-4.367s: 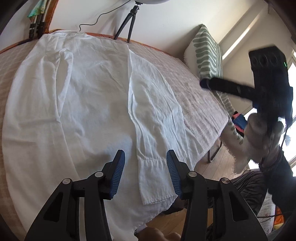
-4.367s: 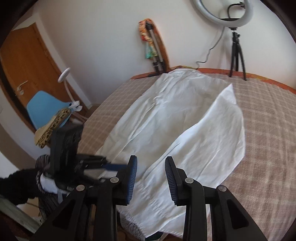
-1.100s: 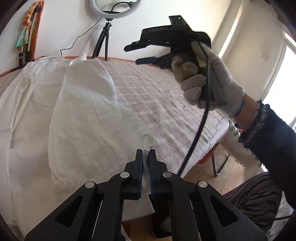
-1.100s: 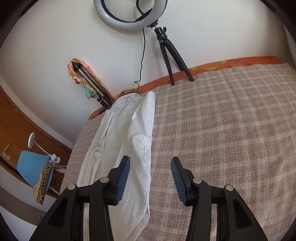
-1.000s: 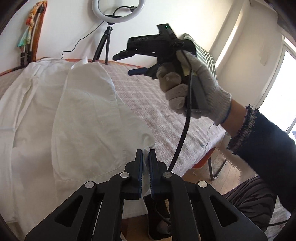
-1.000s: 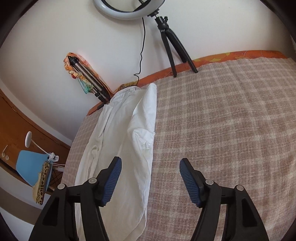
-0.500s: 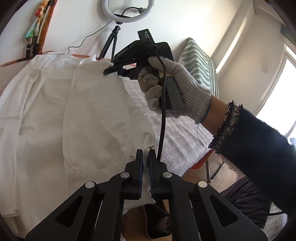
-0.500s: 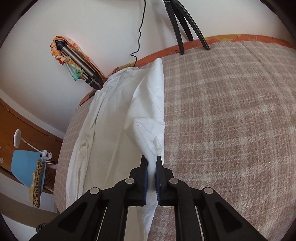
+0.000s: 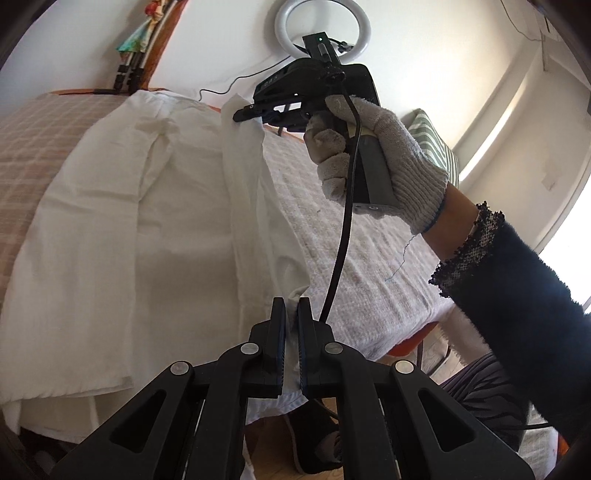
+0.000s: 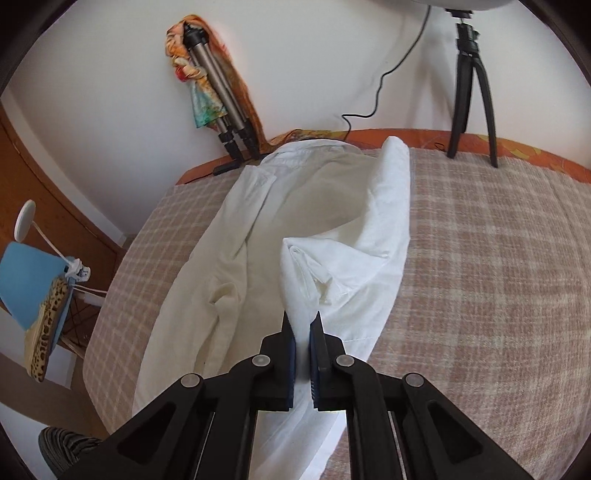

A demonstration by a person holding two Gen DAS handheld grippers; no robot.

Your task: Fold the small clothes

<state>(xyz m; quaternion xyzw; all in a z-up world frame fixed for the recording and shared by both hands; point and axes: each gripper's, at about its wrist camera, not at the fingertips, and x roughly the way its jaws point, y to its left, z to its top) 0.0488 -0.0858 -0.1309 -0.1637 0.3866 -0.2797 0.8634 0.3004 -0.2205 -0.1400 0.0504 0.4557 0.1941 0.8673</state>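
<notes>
Lying stretched along the bed [image 10: 498,258], the white shirt [image 9: 155,236] covers the left part of the checked cover, its collar end up by the far edge near the wall. Both grippers have their jaws squeezed onto the same long right-hand edge of it: the left gripper [image 9: 290,334] pinches the hem end at the near edge of the bed, and the right gripper [image 10: 303,350] clamps the cloth farther up, so that edge stands lifted off the bed as a ridge.

The left wrist view shows the right gripper from outside, held by a gloved hand [image 9: 373,155] with a black cable [image 9: 340,236] hanging off it, plus the ring light [image 9: 321,29] on the wall side. The right wrist view gives what that one misses: the tripod [image 10: 471,92] at the far edge, a folded tripod [image 10: 218,88] leaning on the wall, and a blue chair [image 10: 29,284] off the left side.

Bare checked cover runs from the shirt to the bed's right edge.
</notes>
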